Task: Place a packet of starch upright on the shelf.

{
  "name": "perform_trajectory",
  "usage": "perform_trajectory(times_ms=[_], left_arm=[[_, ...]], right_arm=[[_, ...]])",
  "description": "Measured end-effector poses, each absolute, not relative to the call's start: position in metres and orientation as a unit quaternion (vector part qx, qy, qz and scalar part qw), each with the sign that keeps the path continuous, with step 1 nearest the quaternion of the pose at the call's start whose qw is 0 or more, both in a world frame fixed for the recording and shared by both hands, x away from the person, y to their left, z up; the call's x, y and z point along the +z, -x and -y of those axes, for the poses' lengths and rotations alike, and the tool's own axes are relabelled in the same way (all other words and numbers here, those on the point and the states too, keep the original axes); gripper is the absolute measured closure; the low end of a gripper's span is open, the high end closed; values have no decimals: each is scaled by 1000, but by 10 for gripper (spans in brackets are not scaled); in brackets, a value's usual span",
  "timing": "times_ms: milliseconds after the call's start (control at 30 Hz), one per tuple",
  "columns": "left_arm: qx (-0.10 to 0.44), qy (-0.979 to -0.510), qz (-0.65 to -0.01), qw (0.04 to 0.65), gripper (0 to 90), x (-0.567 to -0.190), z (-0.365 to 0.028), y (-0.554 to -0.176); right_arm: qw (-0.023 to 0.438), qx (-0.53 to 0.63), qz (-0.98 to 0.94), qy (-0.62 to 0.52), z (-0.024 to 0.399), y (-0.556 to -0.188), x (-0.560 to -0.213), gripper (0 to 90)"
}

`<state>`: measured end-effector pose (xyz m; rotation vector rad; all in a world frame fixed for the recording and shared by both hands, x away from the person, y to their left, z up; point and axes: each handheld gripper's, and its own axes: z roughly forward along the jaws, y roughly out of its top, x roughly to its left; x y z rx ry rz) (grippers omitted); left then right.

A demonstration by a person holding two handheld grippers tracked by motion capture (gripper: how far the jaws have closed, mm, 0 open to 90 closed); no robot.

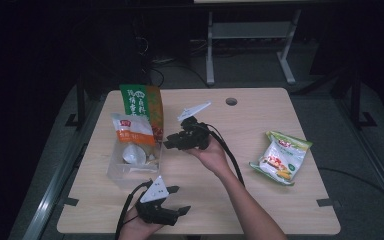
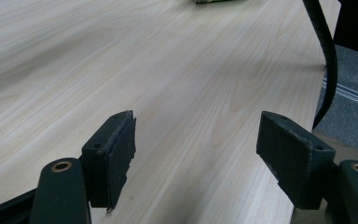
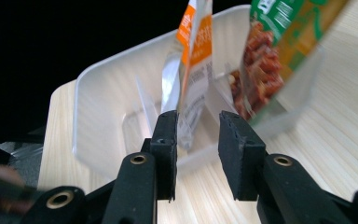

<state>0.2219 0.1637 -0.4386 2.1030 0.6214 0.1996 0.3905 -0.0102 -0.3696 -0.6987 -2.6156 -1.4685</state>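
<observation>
The right gripper (image 3: 196,140), jaws partly open around nothing, sits just beside the orange-and-white foil pouch (image 3: 193,60) standing in the clear plastic bin (image 3: 102,102). The left gripper (image 2: 196,154) hovers over the pale wooden surface (image 2: 168,60), jaws wide and empty.

Light wooden table (image 1: 260,200): clear plastic bin (image 1: 117,170) at left, snack bag (image 1: 281,157) at right.

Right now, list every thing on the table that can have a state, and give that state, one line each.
Clear plastic bin: upright on the table, holding two pouches.
Orange and white pouch: standing in the bin, released.
Green and orange pouch: standing at the bin's far end, leaning.
White and green snack bag: lying flat, outside the bin.
Right gripper: fingers open, empty, beside the bin.
Left gripper: fingers open, empty, above bare tabletop.
</observation>
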Motion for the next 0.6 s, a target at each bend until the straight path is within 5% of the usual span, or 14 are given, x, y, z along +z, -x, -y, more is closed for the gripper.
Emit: perform_trajectory(times_ms=[600], left_arm=[[70,-854,-237,457,252,-443,-163,-227]], right_arm=[[26,-472,837,276,119,-352,-383,548]])
